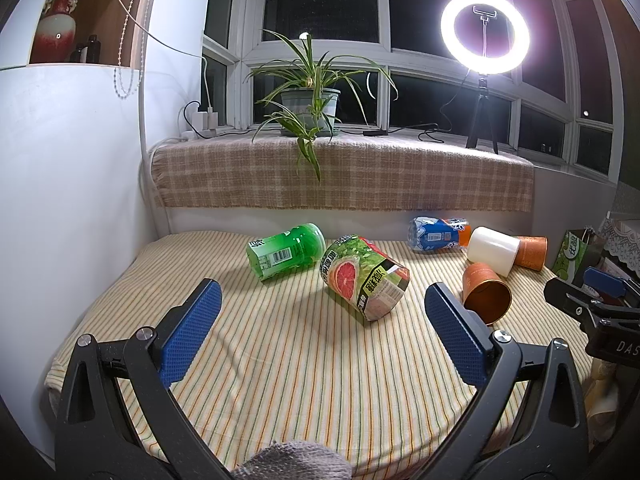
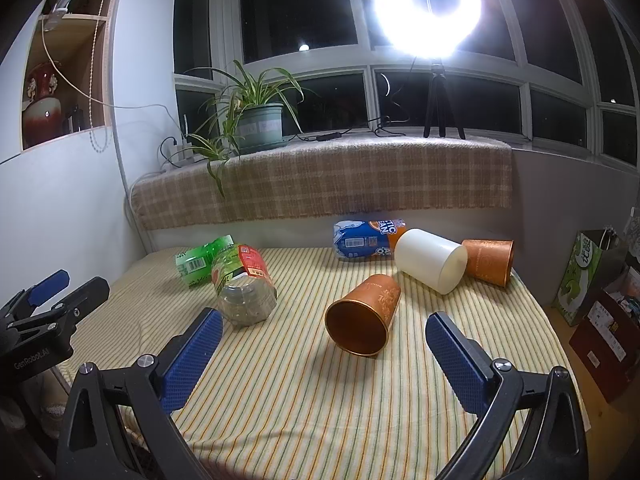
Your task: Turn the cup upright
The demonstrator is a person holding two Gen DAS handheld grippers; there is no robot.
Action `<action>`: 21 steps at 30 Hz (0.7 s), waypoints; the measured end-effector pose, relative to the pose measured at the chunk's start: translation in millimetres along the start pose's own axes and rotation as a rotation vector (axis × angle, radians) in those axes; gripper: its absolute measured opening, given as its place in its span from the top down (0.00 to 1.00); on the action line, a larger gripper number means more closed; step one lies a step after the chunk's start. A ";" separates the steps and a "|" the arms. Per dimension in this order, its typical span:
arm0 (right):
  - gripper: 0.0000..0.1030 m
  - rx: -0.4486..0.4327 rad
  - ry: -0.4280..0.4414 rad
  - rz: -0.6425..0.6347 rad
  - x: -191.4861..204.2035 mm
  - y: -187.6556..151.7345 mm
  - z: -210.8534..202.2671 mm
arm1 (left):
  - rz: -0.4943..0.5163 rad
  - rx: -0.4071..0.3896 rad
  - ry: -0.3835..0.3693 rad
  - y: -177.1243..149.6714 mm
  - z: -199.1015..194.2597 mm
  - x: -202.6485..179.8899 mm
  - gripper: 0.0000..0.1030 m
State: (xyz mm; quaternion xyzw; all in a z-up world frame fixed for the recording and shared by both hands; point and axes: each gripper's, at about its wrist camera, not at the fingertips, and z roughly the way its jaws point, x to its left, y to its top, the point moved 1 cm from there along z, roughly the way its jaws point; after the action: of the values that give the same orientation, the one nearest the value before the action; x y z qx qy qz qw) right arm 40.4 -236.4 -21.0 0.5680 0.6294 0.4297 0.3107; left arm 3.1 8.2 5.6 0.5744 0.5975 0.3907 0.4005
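Note:
Several cups lie on their sides on the striped tablecloth (image 1: 304, 368) (image 2: 304, 392). A grapefruit-print cup (image 1: 365, 278) (image 2: 245, 286) lies ahead of my left gripper (image 1: 320, 304), which is open and empty above the cloth. A green cup (image 1: 286, 251) (image 2: 202, 260) lies behind it. An orange cup (image 2: 364, 316) (image 1: 485, 293) lies with its mouth toward my right gripper (image 2: 324, 330), which is open and empty just short of it. A white cup (image 2: 432, 260) (image 1: 493, 250), a second orange cup (image 2: 489, 261) (image 1: 531, 253) and a blue cup (image 2: 366, 239) (image 1: 438, 234) lie further back.
A plaid-covered window sill (image 1: 344, 176) behind the table holds a potted plant (image 1: 310, 106) and a bright ring light on a tripod (image 1: 485, 32). A white wall (image 1: 72, 184) bounds the left. A green paper bag (image 2: 582, 276) and boxes stand right of the table.

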 end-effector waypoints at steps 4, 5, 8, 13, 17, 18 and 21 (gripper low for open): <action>0.00 0.000 -0.001 0.002 0.0 -1.4 0.0 | -0.001 -0.001 0.001 -0.1 0.0 -0.3 0.00; 0.00 0.001 0.000 0.001 -0.2 -0.4 0.4 | -0.002 -0.001 0.001 0.0 -0.1 -0.1 0.00; 0.00 0.001 -0.001 0.001 0.2 -1.1 0.3 | 0.000 -0.001 0.002 -1.1 1.4 -1.5 0.00; 0.00 0.002 0.000 0.002 -0.7 -1.5 0.9 | -0.001 0.001 0.000 -0.3 0.3 -0.4 0.00; 0.00 0.003 0.000 0.003 -1.1 -1.0 1.1 | 0.000 0.001 0.001 -4.9 3.3 -6.0 0.00; 0.00 0.003 0.000 0.003 -1.0 -1.4 1.0 | 0.000 0.001 0.001 -5.0 3.9 -6.1 0.00; 0.00 0.004 0.001 0.004 -1.2 -1.0 1.2 | 0.001 0.001 0.001 -5.1 3.9 -6.3 0.00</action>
State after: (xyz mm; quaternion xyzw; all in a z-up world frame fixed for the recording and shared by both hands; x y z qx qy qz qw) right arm 41.2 -237.3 -22.5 0.5696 0.6293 0.4293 0.3087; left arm 4.9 1.7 -0.4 0.5746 0.5975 0.3909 0.4000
